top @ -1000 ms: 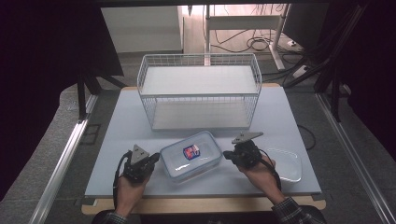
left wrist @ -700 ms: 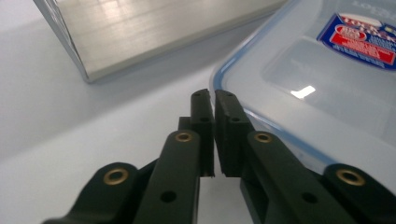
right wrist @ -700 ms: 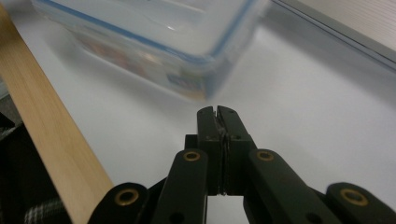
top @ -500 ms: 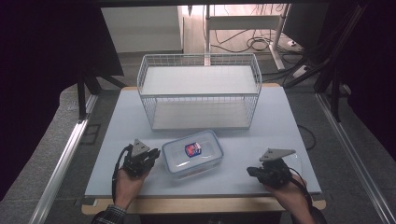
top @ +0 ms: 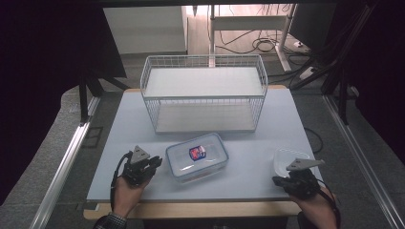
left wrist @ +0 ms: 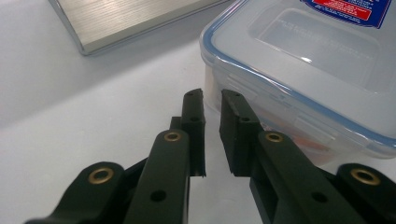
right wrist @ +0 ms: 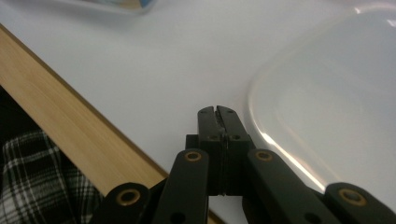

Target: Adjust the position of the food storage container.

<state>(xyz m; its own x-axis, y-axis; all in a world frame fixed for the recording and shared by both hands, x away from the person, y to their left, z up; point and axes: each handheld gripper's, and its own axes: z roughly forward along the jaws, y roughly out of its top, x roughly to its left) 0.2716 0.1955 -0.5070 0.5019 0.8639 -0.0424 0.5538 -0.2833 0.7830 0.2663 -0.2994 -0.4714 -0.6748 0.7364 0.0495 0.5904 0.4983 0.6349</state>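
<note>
Container [top: 197,157] lies before wire basket [top: 204,93]; left claw [left wrist: 212,100] slightly apart, right claw [right wrist: 217,112] together.

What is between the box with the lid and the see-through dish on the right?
Nothing: in the high view, only bare table lies between the lidded box and the clear dish.
</note>
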